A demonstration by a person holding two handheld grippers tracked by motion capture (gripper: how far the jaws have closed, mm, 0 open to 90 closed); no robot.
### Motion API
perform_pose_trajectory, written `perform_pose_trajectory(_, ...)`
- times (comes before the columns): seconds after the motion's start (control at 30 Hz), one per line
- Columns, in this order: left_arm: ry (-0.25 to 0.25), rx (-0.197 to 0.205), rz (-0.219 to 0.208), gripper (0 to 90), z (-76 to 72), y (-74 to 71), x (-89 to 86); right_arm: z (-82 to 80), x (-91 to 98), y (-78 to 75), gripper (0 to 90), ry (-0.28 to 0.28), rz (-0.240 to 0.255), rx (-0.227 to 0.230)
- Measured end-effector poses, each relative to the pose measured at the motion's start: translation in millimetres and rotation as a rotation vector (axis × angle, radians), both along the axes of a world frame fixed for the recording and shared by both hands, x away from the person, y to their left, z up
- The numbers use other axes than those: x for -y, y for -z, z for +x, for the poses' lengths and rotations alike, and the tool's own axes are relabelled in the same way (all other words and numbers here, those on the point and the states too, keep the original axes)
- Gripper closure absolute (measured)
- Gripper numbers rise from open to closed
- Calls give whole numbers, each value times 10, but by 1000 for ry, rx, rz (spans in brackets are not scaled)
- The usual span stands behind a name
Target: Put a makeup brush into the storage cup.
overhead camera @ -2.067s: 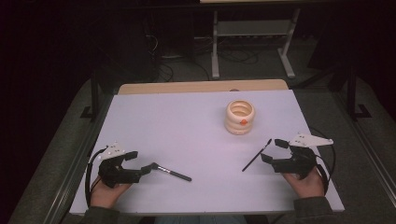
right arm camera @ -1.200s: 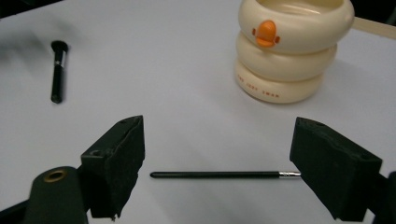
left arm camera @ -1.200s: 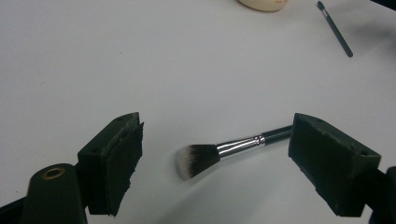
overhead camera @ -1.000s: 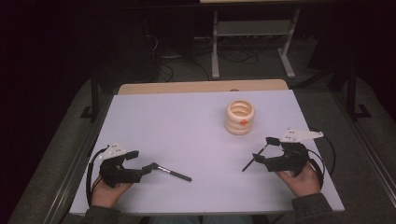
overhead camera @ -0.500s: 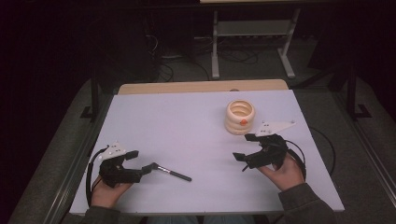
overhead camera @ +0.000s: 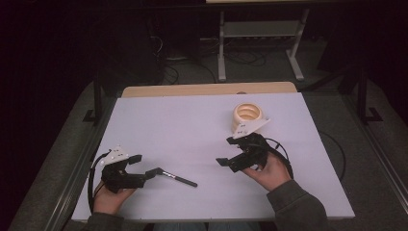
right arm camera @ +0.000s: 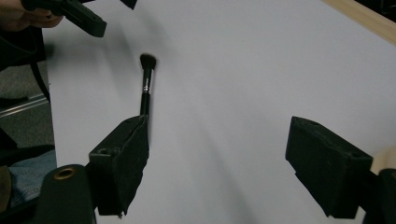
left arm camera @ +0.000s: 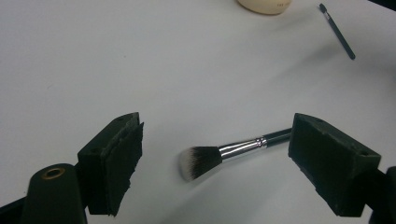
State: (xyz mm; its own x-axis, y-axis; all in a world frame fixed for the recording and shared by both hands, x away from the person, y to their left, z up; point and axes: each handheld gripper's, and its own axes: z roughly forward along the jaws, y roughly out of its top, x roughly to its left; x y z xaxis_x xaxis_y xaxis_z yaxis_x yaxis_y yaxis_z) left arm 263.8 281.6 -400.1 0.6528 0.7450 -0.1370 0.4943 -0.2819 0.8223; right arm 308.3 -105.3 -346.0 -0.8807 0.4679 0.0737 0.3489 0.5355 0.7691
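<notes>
Lying near the counter's front-left: brush [overhead camera: 172, 177], between both tongs
Brush axis: bristles toward the left tongs [overhead camera: 146, 173], handle tip [overhead camera: 192, 184] pointing right along the front edge
Left tongs: spread, empty; bristles [left arm camera: 198, 161] lie just ahead between the jaws; the nearer hand
Right tongs [overhead camera: 222, 162]: spread, empty, aimed left at the brush, well apart from it
Far right: cup [overhead camera: 247, 115], behind the right tongs
Judgement: left tongs need only close on the ferrule [left arm camera: 240, 147]
</notes>
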Motion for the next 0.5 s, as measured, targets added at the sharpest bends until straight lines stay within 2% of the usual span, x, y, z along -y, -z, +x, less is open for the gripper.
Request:
perform_pose_trajectory(0.33,-2,7,4,171,7,-8,-32,67,-346,18,220,-77,-51,-6)
perform_pose_trajectory(0.5,0,15,6,171,-1,-20,-26,100,-509,71,222,-94,-74,-9)
